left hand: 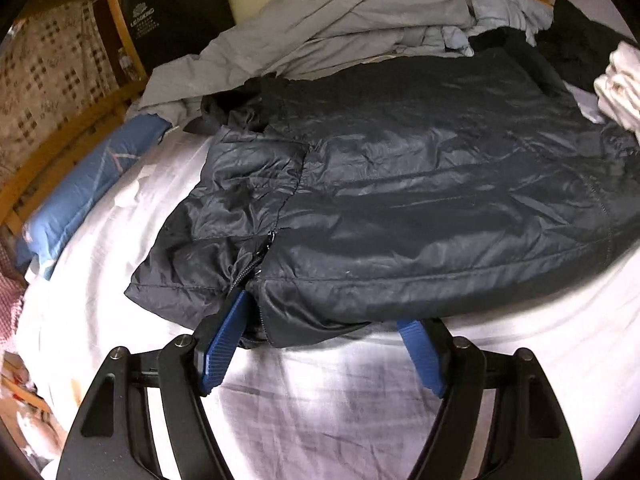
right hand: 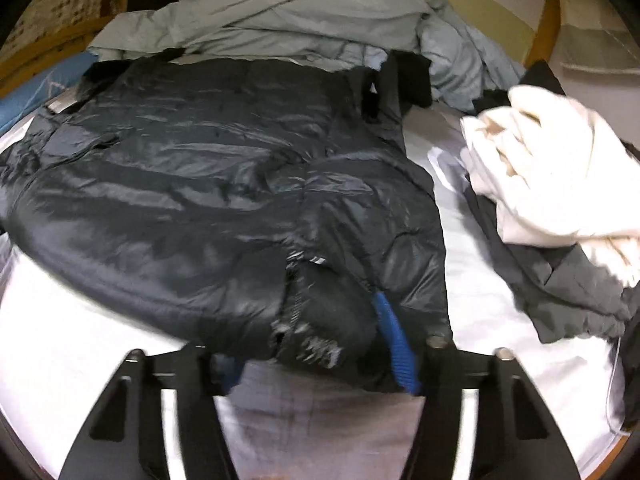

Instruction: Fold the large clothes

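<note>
A dark navy puffer jacket (left hand: 400, 184) lies spread flat on the white bed sheet (left hand: 340, 400), zipper (left hand: 256, 264) toward me. My left gripper (left hand: 322, 310) is at the near hem by the zipper. Its blue fingers (left hand: 224, 340) stand wide apart with the hem corner between them, and nothing looks squeezed. In the right wrist view the same jacket (right hand: 200, 184) fills the middle. My right gripper (right hand: 304, 332) is at the near hem on the other side. A thick bunch of fabric sits between its fingers, against the blue right pad (right hand: 394, 344). The left finger is mostly hidden under the cloth.
A pile of grey-blue clothes (left hand: 360, 12) lies behind the jacket. A white garment (right hand: 552, 168) rests on dark grey clothing (right hand: 560, 280) at the right. A blue pillow (left hand: 92, 188) and the wooden bed frame (left hand: 60, 148) run along the left.
</note>
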Tool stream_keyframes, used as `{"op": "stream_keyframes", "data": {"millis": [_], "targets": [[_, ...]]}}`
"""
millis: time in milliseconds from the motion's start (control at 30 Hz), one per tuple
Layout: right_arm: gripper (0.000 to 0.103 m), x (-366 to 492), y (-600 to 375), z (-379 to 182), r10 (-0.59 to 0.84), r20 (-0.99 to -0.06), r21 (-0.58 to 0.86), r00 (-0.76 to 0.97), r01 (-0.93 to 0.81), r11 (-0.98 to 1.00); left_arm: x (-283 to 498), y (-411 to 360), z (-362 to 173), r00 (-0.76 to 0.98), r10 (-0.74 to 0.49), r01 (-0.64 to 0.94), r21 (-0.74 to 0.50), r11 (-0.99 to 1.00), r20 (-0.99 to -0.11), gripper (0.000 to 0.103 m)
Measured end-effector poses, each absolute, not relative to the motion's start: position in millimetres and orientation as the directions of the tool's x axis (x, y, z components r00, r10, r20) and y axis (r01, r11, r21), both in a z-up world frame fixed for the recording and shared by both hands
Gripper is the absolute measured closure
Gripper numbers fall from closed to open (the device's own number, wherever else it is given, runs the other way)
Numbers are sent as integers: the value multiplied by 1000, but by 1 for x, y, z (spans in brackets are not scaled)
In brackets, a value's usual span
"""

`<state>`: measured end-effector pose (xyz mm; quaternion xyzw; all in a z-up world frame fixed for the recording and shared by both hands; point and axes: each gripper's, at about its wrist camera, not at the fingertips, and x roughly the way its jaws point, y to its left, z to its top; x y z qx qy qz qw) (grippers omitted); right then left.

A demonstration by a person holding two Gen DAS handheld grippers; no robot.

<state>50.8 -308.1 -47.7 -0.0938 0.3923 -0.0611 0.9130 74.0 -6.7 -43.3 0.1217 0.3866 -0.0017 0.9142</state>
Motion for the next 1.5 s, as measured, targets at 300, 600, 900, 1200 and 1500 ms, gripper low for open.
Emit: {"op": "stream_keyframes", "data": {"millis": [300, 600, 900, 1200, 1500], "targets": [[85, 39, -320, -32, -203, -665, -181, 719, 108, 977, 62, 2, -20, 727, 0, 135, 143, 981, -687, 29], [94, 33, -341, -19, -197, -643, -90, 740, 183, 979, 71, 3, -28, 663, -54, 166, 77, 983, -746, 29], [97, 26, -351, -11, -219, -623, -24, 751, 262, 965, 40, 33, 27, 794, -262, 221, -141, 965, -548, 12], [97, 32, -354, -17, -206, -649, -16, 732, 257, 966, 78, 94, -4, 655, -145, -39, -224, 974, -741, 13], [97, 30, -353, -14, -199, -645, -1, 738, 259, 966, 96, 129, -43, 539, -460, -132, -611, 781, -705, 95]]}}
